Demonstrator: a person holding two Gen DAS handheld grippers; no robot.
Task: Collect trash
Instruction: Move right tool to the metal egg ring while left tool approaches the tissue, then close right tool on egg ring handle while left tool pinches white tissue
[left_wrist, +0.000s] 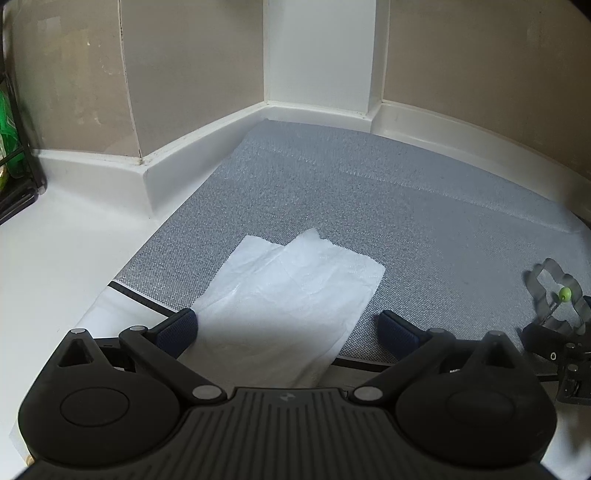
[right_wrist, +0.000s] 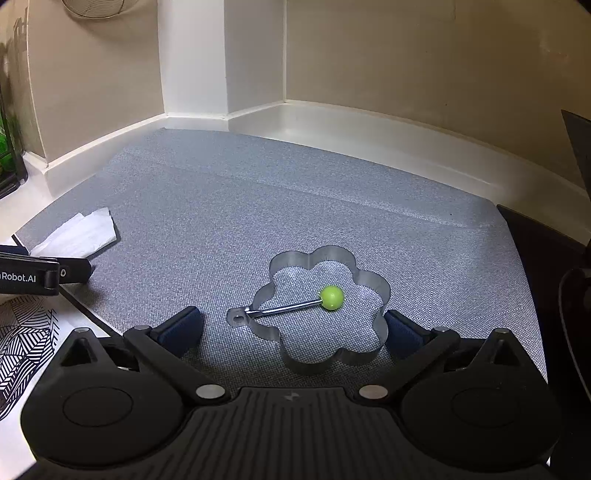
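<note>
White paper napkin (left_wrist: 291, 295) lies flat on the grey mat (left_wrist: 406, 206), at its left front edge, partly hanging over onto the tabletop (left_wrist: 55, 258). The left claw (left_wrist: 286, 326) is spread wide around it, gripping nothing. Further right, the right claw (right_wrist: 293, 326) is spread wide too, around a metal flower-shaped ring (right_wrist: 325, 306) with a green ball (right_wrist: 331, 297).
</note>
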